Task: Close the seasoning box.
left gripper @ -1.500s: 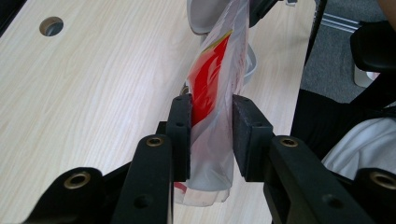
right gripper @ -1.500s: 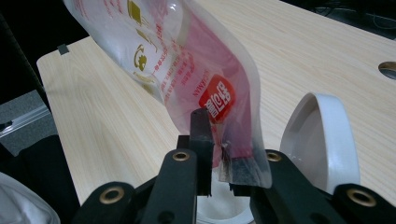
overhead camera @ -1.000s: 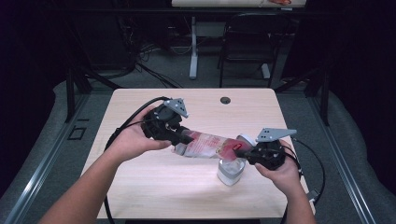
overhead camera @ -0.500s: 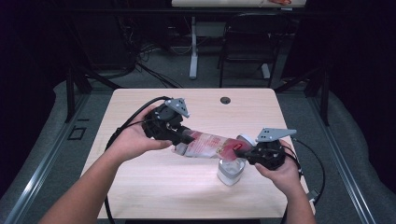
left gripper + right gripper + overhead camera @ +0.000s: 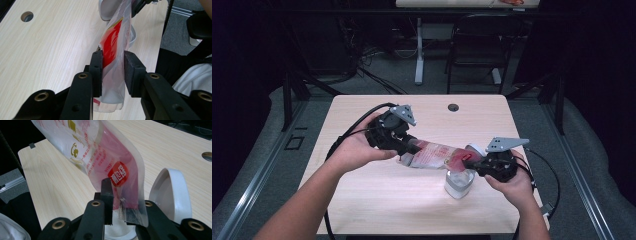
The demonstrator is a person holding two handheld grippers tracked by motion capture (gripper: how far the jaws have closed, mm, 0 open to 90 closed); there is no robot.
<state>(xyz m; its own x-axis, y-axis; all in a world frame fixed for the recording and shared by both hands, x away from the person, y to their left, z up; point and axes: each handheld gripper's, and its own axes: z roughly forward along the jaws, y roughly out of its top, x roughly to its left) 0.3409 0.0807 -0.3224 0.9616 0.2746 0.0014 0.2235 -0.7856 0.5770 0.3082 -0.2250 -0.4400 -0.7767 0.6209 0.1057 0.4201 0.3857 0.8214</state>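
Clear plastic with red print, the refill pouch (image 5: 434,155) hung slantwise at the middle of the high view, stretched between the two grippers above the pale wood table (image 5: 362,200). The left gripper (image 5: 404,145), centre-left of that frame, was clamped on the pouch's higher end; its own view showed both pads pressed against the film. The right gripper (image 5: 469,161), lower right, gripped the lower end; its jaws had just been opening slightly, yet the pouch (image 5: 110,170) sat pinched between them. That lower end hung over a white container (image 5: 459,182) with its hinged lid (image 5: 170,192) standing open. Judging by this, the pouch was lifted and aimed, but no contents could be seen flowing, so the emptying seemed yet to be done.
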